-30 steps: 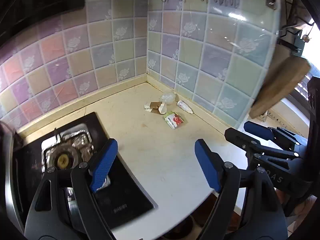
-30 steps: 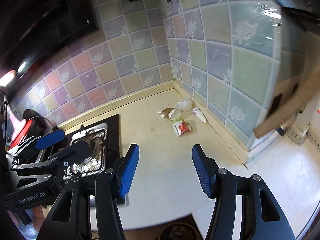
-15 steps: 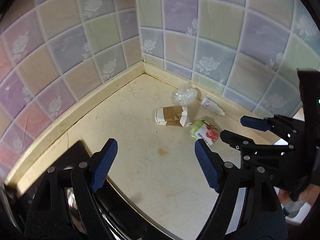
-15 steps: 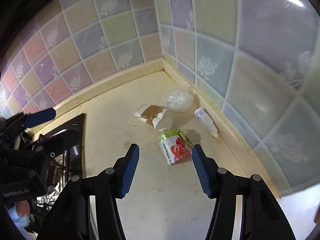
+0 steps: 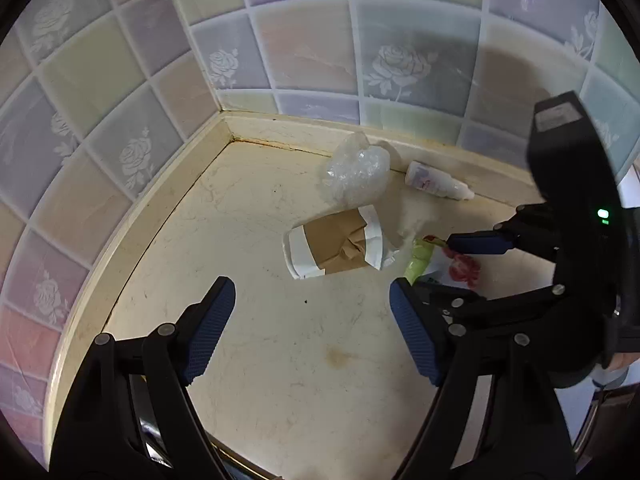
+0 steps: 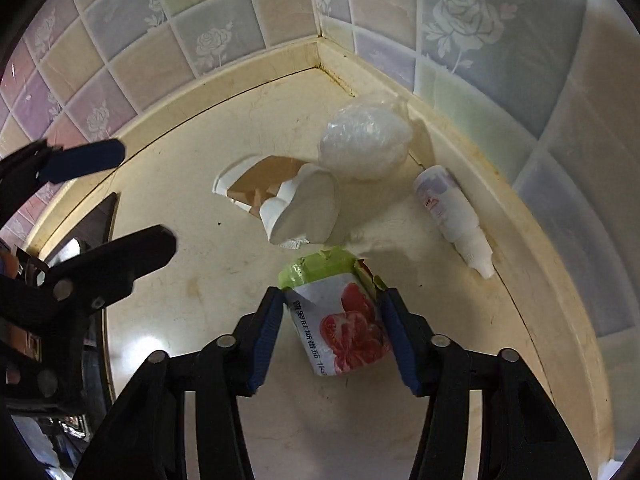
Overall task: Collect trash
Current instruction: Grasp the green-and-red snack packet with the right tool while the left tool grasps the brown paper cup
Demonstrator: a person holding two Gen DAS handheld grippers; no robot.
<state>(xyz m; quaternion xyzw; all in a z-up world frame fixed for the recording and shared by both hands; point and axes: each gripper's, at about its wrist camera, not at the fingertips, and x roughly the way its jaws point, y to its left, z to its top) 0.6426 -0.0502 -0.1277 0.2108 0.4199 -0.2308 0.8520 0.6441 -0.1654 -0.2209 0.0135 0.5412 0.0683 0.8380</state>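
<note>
A green-and-white packet with a tomato picture (image 6: 344, 320) (image 5: 422, 258) lies flat on the cream counter (image 6: 192, 280). My right gripper (image 6: 332, 296) (image 5: 452, 270) points down over it. Its jaws are closing, with the packet between them and the blue pads right at its two side edges. A crushed brown-and-white paper cup (image 5: 336, 244) (image 6: 280, 196) lies just beyond. My left gripper (image 5: 312, 300) (image 6: 116, 204) hangs open short of the cup, holding nothing. A crumpled clear plastic bag (image 5: 356, 172) (image 6: 364, 144) and a small white bottle (image 5: 436, 184) (image 6: 448, 212) lie by the wall.
Pastel rose-patterned tiles (image 5: 304, 52) close in the counter's corner on two sides, with a raised cream kerb at their foot. The black stove's edge (image 6: 100, 240) is at the left, behind the left gripper.
Both grippers dropped and moved into the corner toward the trash. The right gripper came down over the tomato packet and its jaws narrowed around it. The left stayed open.
</note>
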